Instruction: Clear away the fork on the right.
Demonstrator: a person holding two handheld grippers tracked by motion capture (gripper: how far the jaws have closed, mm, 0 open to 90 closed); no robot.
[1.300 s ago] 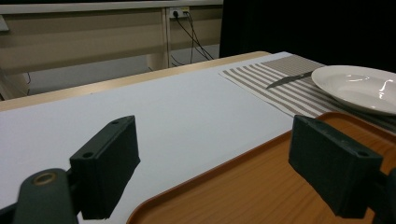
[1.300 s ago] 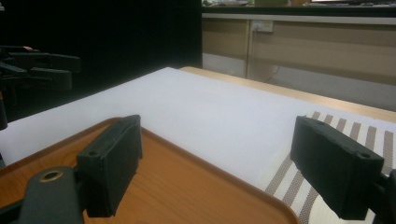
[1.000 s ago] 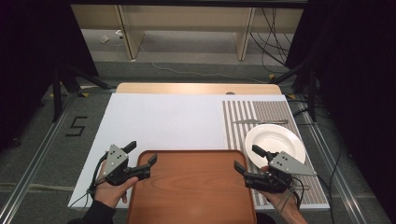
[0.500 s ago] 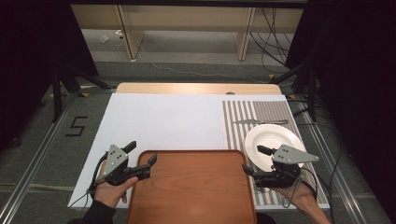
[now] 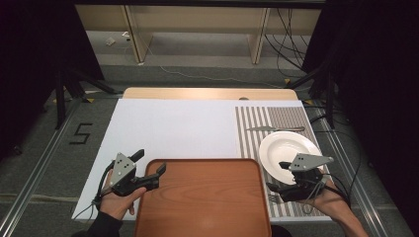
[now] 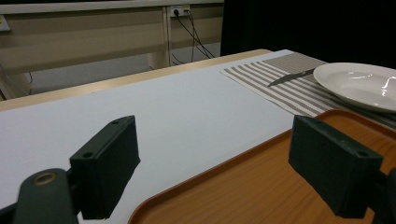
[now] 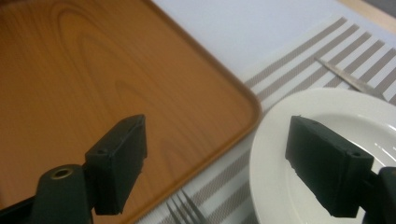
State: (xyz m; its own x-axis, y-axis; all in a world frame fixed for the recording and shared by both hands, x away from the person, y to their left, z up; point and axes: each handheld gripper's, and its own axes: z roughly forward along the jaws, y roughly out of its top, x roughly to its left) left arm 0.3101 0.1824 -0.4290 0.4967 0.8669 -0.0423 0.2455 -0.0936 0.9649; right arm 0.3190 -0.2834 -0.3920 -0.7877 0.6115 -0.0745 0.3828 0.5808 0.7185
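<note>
Logs the right gripper (image 5: 275,176) farther right than a second ago: off the right edge of the wooden tray (image 5: 202,197) and now above the striped placemat (image 5: 252,133), at the near-left rim of the white plate (image 5: 289,148). Finds its jaws wide apart and holding nothing; in the right gripper view, sees one jaw over the tray's corner, the other over the plate, with the fork (image 7: 187,210) tines just below between them. Finds the left gripper (image 5: 150,162) unmoved at the tray's far-left corner, jaws likewise spread and empty, straddling the rim. Places the plate on the placemat just right of the tray, the knife (image 5: 274,129) beyond it, the fork on the mat near the plate's front edge. Reads the shift as a reach toward the plate or the fork, probably for loading onto the tray; cannot tell which yet, nothing gripped.
</note>
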